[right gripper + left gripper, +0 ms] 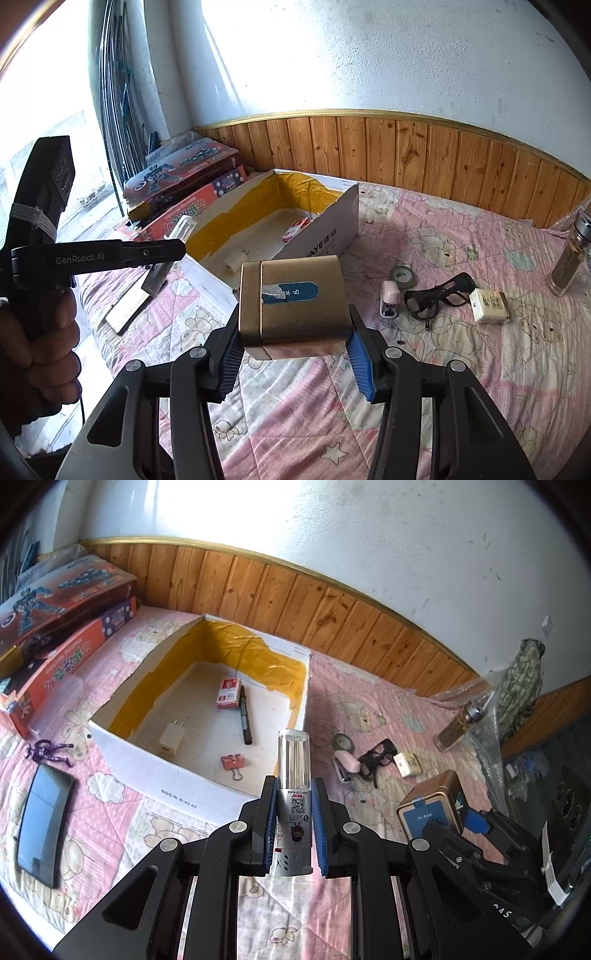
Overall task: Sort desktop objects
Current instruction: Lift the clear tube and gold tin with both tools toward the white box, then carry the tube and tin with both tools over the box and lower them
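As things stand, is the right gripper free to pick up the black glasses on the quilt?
Probably not yet. The right gripper is shut on the gold tin, so its jaws are full. The black glasses lie uncovered on the quilt, between the pink stapler and a small cream box.

We see a white wall [369, 535] over wood panelling [295, 602], a window [48, 92] upper left, a pink quilt [461, 350] below

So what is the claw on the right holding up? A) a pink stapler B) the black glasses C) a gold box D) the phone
C: the right claw grips the gold box between its blue pads, while the black glasses lie on the pink quilt.
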`<state>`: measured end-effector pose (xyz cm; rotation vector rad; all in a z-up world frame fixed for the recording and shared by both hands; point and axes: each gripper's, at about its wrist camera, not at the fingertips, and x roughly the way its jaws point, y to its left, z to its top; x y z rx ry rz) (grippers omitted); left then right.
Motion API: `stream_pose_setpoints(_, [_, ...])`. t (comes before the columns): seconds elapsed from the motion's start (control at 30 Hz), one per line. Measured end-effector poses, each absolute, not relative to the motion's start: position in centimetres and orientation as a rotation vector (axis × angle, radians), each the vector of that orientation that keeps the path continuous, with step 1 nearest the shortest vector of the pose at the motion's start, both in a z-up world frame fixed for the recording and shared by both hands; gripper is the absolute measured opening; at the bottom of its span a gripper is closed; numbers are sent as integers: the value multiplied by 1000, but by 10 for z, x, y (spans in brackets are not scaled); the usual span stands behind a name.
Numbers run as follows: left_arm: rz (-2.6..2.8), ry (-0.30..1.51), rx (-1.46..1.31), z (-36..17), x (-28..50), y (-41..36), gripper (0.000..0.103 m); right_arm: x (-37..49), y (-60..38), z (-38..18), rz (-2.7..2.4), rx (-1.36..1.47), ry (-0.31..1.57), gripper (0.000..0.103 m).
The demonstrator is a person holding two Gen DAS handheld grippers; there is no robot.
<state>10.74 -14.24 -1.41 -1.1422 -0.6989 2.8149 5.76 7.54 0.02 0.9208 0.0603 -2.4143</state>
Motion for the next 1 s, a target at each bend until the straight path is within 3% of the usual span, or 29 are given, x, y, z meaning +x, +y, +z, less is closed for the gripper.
stream_pose_setpoints(1.0, [2825,-589,-1456,-30,13,-195,18,-60,-2,13,-2244,913,108,52])
